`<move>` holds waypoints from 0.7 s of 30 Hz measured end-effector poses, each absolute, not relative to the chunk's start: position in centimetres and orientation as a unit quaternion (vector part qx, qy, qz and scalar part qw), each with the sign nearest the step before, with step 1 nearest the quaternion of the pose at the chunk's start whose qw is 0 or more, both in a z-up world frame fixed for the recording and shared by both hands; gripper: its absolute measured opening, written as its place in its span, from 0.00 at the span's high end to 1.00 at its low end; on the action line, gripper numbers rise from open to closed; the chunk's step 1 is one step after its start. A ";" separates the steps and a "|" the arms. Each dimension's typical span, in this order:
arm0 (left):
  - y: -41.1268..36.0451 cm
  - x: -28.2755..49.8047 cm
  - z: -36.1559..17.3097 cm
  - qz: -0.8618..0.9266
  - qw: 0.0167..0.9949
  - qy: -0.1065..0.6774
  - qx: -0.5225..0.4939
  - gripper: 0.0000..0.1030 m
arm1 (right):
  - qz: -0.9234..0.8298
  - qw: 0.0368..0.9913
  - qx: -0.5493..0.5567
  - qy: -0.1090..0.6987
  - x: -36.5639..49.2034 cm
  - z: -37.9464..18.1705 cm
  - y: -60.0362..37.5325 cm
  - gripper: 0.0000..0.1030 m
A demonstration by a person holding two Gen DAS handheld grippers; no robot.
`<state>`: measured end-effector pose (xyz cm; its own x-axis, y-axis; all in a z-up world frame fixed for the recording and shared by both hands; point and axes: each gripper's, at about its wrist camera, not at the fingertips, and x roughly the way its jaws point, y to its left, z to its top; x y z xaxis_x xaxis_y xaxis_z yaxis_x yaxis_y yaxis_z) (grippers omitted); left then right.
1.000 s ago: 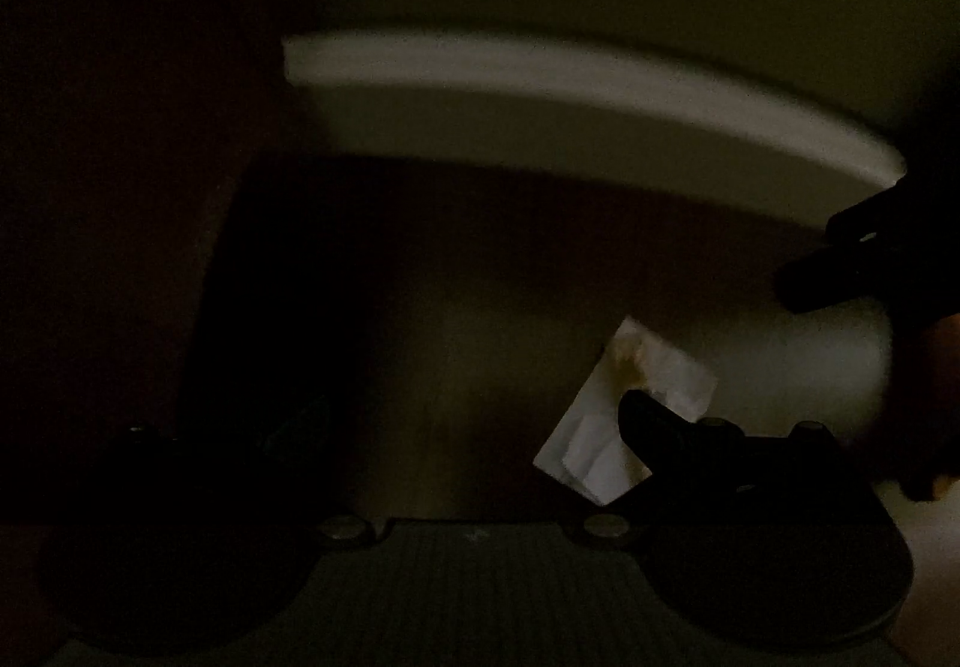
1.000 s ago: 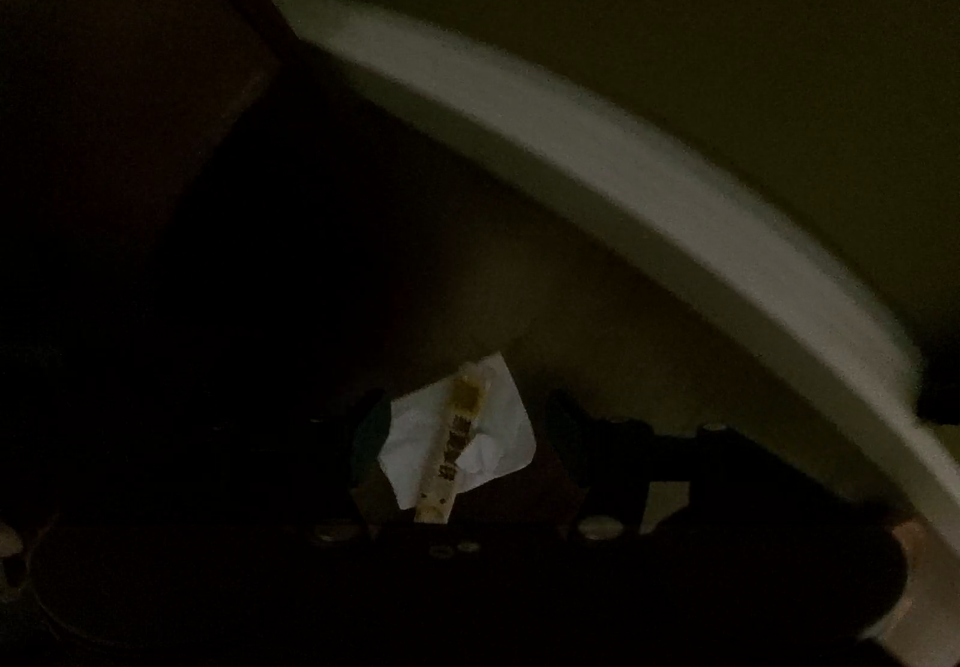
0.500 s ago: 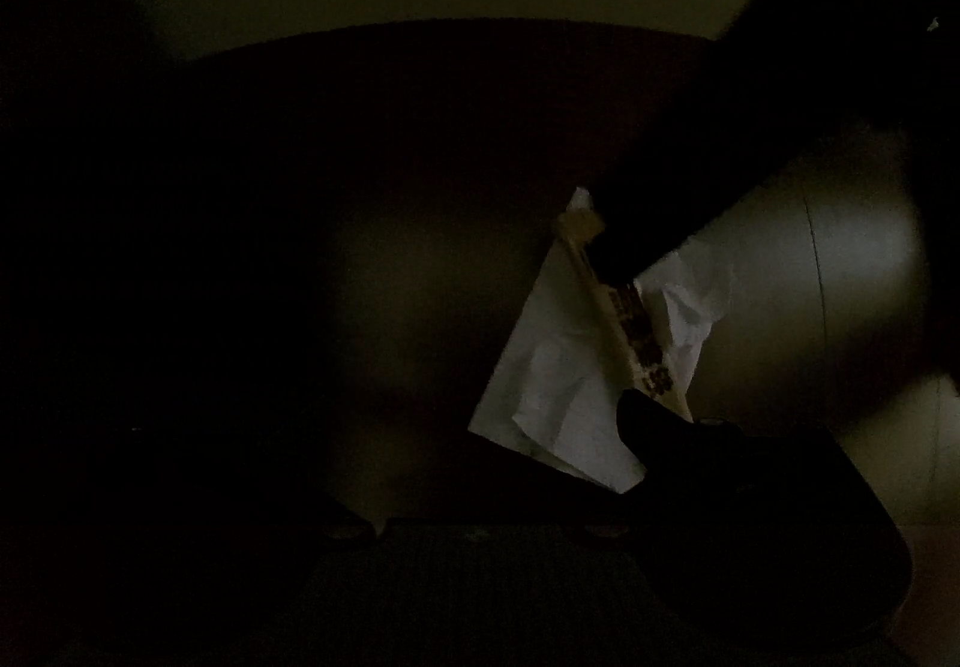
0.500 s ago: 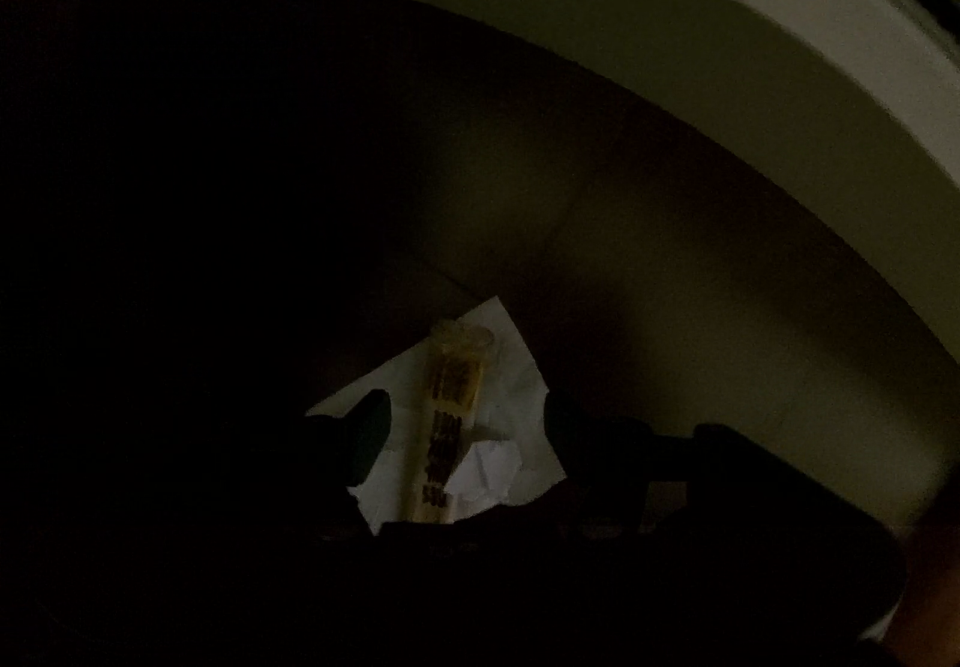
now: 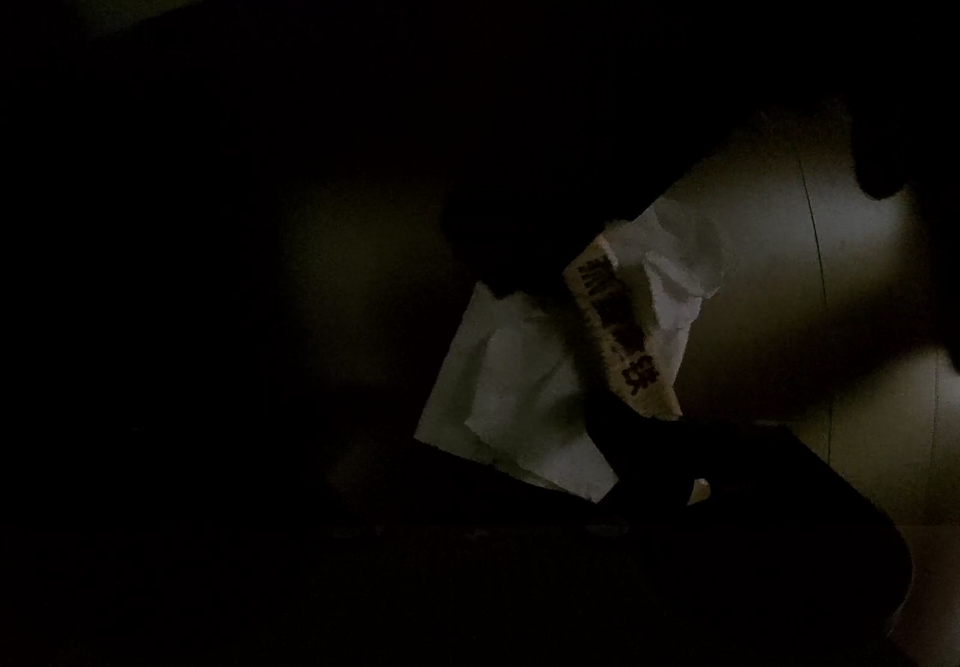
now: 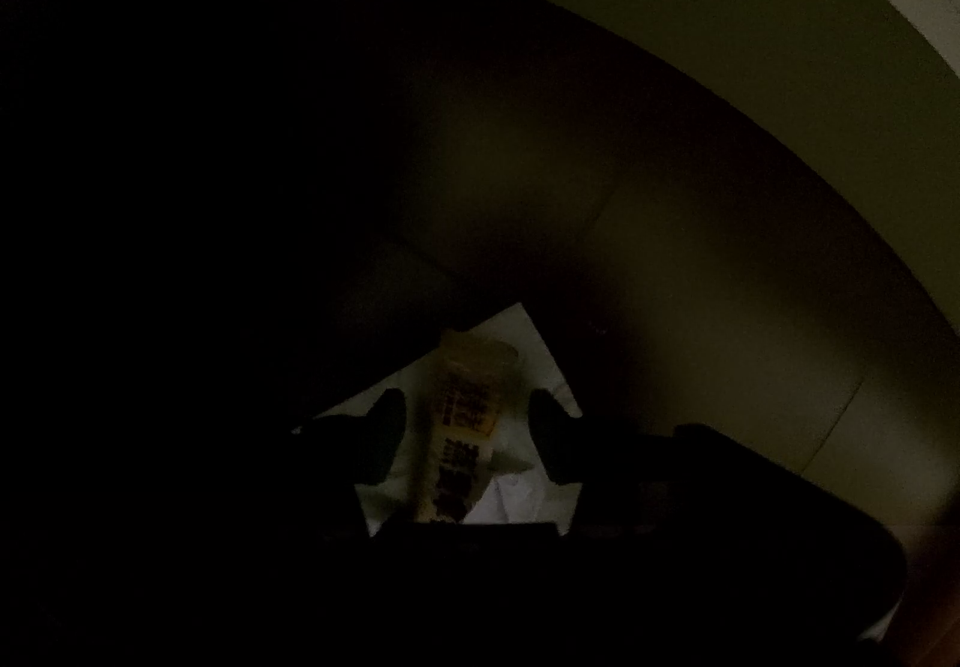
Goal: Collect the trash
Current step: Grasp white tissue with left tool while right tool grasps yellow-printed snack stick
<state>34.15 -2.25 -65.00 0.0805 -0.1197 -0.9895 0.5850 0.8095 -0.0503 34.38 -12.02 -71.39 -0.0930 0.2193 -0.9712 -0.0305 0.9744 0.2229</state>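
On dim floor near the baseboard: white crumpled paper point(image 5: 528, 397) with a yellow printed wrapper stick point(image 5: 618, 331) lying on it. Right gripper point(image 6: 468, 439) straddles the wrapper point(image 6: 462, 427), fingers at 9 and 3 o'clock of it, jaws just been closing, gaps visible, not pressing. Left gripper: only right finger point(image 5: 636, 457) visible, at 6 o'clock of the paper, jaws just been closing; grip can't be told. Pale baseboard point(image 6: 810, 37) curves at 1 o'clock.

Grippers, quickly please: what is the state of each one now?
Left gripper: jaws just been closing; too dark to tell the state.
Right gripper: open, just been closing around the yellow printed stick packet, not gripping.
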 end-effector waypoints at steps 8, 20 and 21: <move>-4.3 33.0 -64.6 -0.262 0.716 0.611 0.211 0.44 | 0.079 0.673 0.035 0.735 34.7 -70.7 -11.3 0.73; -4.5 32.3 -63.4 -0.254 0.723 0.609 0.205 0.85 | 0.071 0.668 0.047 0.740 35.0 -70.2 -11.5 0.77; -4.5 32.3 -63.7 -0.257 0.722 0.610 0.203 0.87 | 0.071 0.667 0.048 0.740 34.9 -70.2 -11.5 0.78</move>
<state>32.32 -4.55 -63.65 0.1238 -0.1227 -0.9847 0.6182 0.7858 -0.0201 34.93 -11.47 -70.21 -0.1055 0.1657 -0.9805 -0.0233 0.9853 0.1690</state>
